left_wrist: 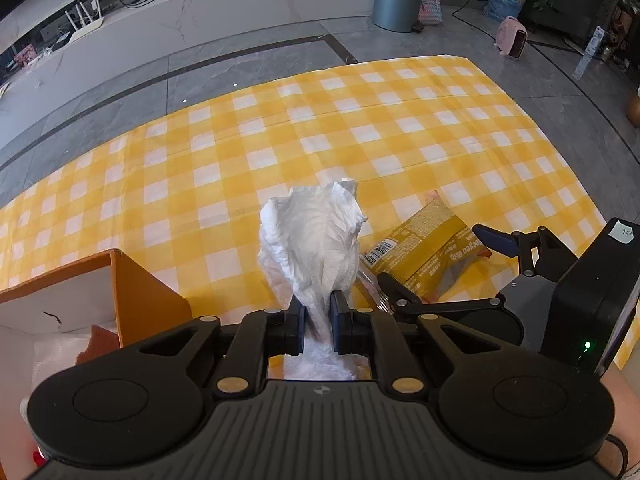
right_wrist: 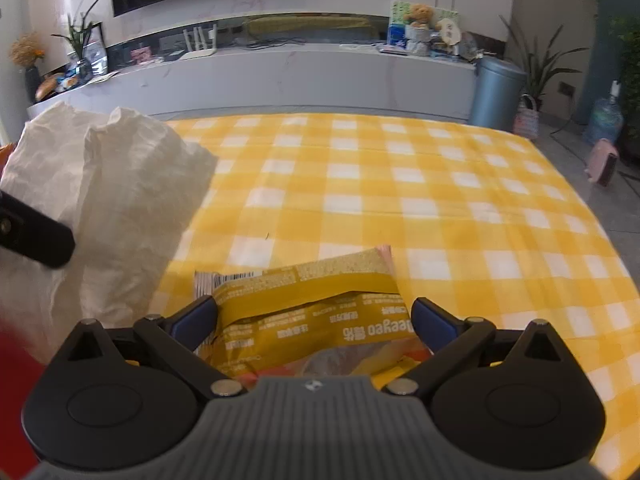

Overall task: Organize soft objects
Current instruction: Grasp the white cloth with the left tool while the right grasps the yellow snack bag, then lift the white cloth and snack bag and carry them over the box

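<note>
Tissue [left_wrist: 316,240] between left fingers [left_wrist: 297,320].

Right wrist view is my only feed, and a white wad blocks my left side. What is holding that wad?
Observer: The left gripper holds it, shut on the white tissue wad and lifting it off the yellow checked cloth.
Operator: Where could it go? I see no container.
Observer: An orange box with a white interior stands open just left of that gripper.
Operator: Anything already inside?
Observer: Yes, something white and a reddish-brown piece lie at the bottom.
Operator: How is my gripper placed?
Observer: The right gripper is open, its fingers on either side of the yellow snack packet.
</note>
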